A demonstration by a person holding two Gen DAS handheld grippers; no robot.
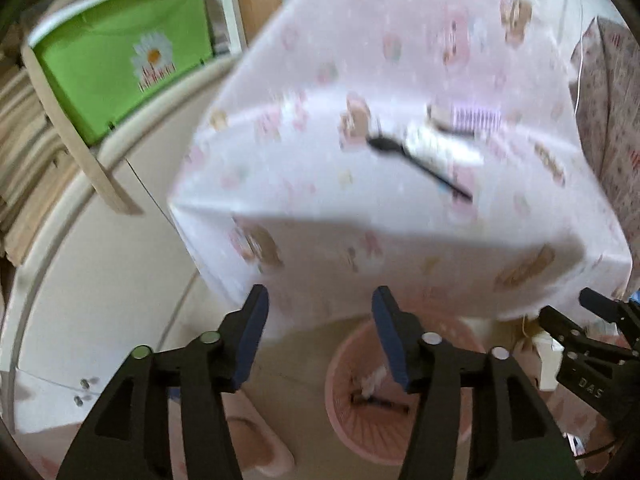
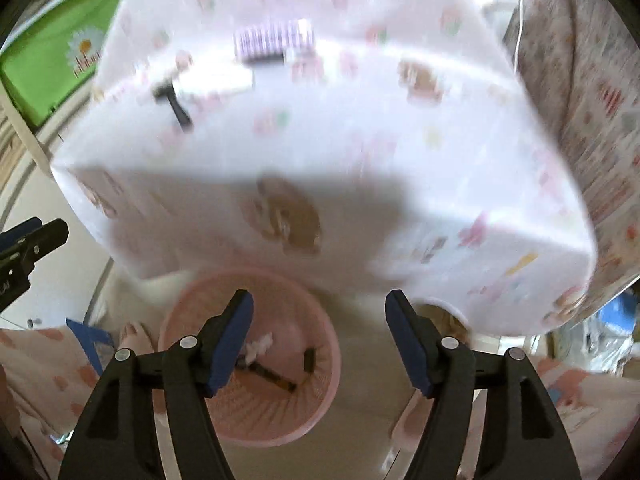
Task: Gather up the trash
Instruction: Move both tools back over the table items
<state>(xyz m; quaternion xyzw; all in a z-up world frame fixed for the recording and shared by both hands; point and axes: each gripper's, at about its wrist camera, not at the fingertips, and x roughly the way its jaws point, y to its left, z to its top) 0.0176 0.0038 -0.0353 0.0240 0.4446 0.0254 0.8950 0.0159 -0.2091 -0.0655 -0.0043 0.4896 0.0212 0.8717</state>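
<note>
Some trash already lies in the pink basket [image 2: 256, 420]; a black spoon [image 1: 416, 162], a white wrapper [image 1: 440, 145] and a purple packet [image 2: 274, 40] remain on the tabletop [image 2: 400, 140], and both your left claw [image 1: 320, 336] and right claw [image 2: 320, 340] are released, empty.

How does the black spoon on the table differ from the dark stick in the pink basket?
The black spoon lies on the clothed table, uncollected; the dark stick already sits inside the pink basket on the floor. The spoon shows a rounded bowl; the stick looks straight-ended. Both are dark, slim and ungripped.
</note>
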